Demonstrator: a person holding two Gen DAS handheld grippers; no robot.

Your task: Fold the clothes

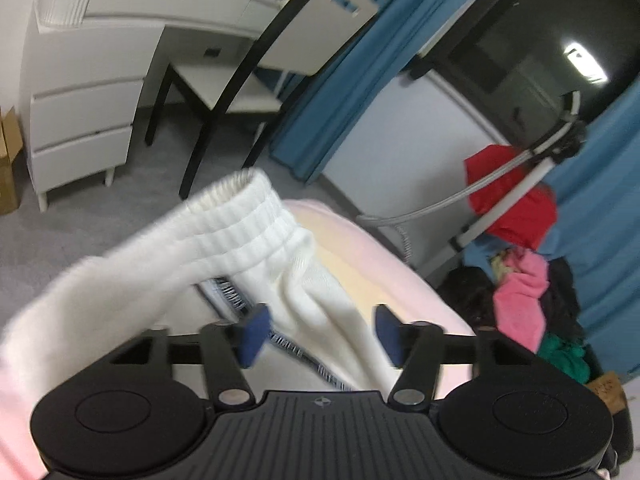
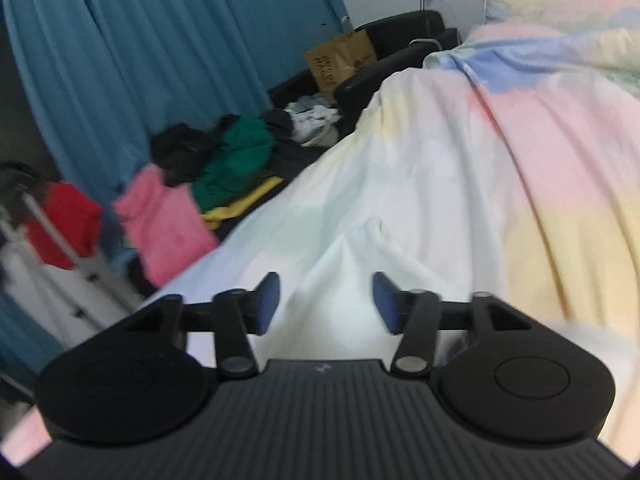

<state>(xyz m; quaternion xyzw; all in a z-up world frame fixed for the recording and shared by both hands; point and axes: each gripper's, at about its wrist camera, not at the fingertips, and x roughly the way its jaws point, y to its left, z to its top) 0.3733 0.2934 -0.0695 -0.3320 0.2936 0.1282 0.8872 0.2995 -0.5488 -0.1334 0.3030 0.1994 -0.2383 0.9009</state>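
A white garment with a ribbed elastic waistband (image 1: 240, 224) lies bunched on the pastel bed cover (image 1: 360, 264), its fabric running back between my left fingers. My left gripper (image 1: 320, 336) is open, its blue pads (image 1: 254, 334) apart on either side of the white cloth. My right gripper (image 2: 324, 304) is open and empty, held over the pastel bed cover (image 2: 500, 160), above a raised white fold (image 2: 372, 236).
A pile of clothes, pink (image 2: 164, 220), green (image 2: 236, 164) and black, lies beside the bed against blue curtains (image 2: 120, 52). A red garment (image 1: 512, 196) hangs on a stand. A chair (image 1: 256, 80) and white drawers (image 1: 80, 120) stand beyond the bed. A paper bag (image 2: 340, 60) sits on a black seat.
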